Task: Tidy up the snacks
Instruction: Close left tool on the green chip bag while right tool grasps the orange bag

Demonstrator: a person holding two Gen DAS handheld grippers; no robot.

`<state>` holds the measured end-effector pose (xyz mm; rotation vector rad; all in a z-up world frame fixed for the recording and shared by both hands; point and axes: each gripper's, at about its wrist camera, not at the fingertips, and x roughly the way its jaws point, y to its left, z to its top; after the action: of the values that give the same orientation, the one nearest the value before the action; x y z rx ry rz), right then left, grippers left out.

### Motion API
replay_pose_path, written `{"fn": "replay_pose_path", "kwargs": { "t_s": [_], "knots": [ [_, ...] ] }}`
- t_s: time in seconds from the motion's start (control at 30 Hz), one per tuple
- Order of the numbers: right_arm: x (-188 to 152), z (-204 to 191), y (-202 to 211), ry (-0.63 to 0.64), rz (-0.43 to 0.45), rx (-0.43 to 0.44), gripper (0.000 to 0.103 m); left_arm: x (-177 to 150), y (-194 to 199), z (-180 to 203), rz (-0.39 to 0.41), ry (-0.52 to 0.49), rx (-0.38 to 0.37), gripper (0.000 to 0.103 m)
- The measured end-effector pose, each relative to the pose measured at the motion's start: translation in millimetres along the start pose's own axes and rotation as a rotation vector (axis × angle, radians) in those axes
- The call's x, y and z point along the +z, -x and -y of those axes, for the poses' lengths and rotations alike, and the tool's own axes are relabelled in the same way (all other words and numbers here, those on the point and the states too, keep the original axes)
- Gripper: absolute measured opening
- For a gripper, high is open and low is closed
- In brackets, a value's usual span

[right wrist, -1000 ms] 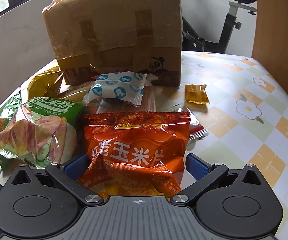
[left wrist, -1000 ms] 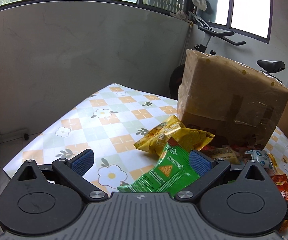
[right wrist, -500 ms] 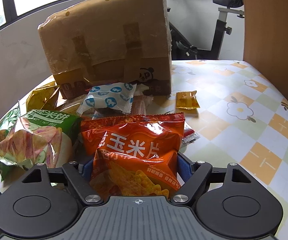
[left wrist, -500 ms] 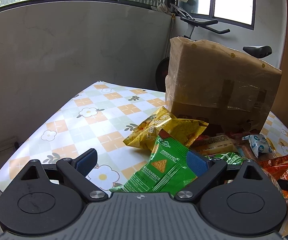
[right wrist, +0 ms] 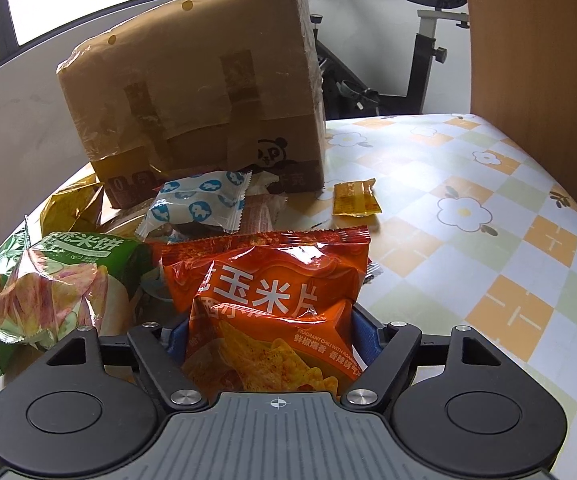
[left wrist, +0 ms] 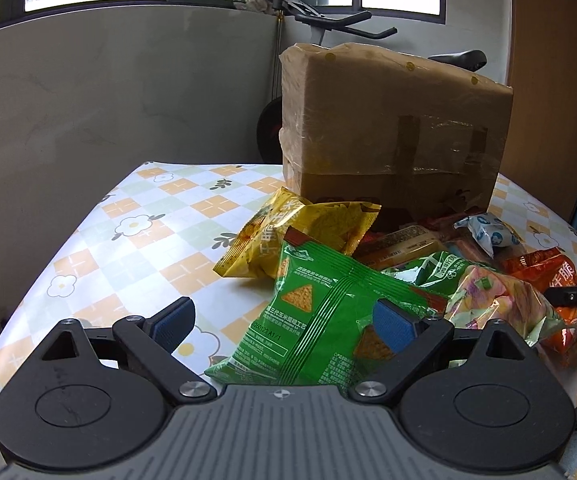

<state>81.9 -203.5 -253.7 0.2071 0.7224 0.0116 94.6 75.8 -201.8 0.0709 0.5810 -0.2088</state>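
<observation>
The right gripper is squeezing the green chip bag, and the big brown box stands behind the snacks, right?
Not quite. The right gripper is squeezing the orange chip bag, not a green one; the right wrist view shows its pads pressed against that bag's sides. The green chip bag lies between the left gripper's open jaws. The big brown box does stand behind the snacks.

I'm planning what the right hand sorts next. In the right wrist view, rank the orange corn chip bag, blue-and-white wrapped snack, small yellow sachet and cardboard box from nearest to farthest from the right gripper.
1. Orange corn chip bag: between the right gripper's pads.
2. Blue-and-white wrapped snack: beyond, left of centre.
3. Small yellow sachet: about equally far, on the right; too close to call.
4. Cardboard box: farthest, at the back.
</observation>
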Motion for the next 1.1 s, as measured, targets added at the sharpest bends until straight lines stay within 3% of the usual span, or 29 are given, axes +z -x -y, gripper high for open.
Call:
{"fn": "replay_pose_path", "kwargs": {
  "t_s": [0.1,0.23,0.57,0.77,0.9,1.1],
  "knots": [
    [0.3,-0.2,-0.4,-0.003,-0.001,0.001,0.073,-1.8,-6.4,3.2,-0.025,-0.044,-0.070,0.097],
    [0.9,-0.6,-2.5,-0.007,-0.001,0.001,0.073,-0.9,-20.6,8.5,-0.037,-0.129,-0.074,0.097],
    [0.8,-0.3,-2.9,-0.010,-0.001,0.002,0.073,1.0,-57.9,-0.8,-0.122,-0.077,-0.199,0.100],
    [0.7,0.4,-3.0,-0.014,0.000,0.006,0.073,-3.8,-67.5,-5.5,-0.132,-0.026,-0.147,0.097],
    [0.8,0.5,-3.2,-0.015,0.000,0.007,0.073,-4.0,-58.6,-7.1,-0.113,0.037,-0.113,0.079],
    [0.4,0.6,-2.7,-0.014,0.002,0.006,0.073,-16.1,-31.3,-2.8,-0.053,0.147,-0.062,0.075]
  ]
}}
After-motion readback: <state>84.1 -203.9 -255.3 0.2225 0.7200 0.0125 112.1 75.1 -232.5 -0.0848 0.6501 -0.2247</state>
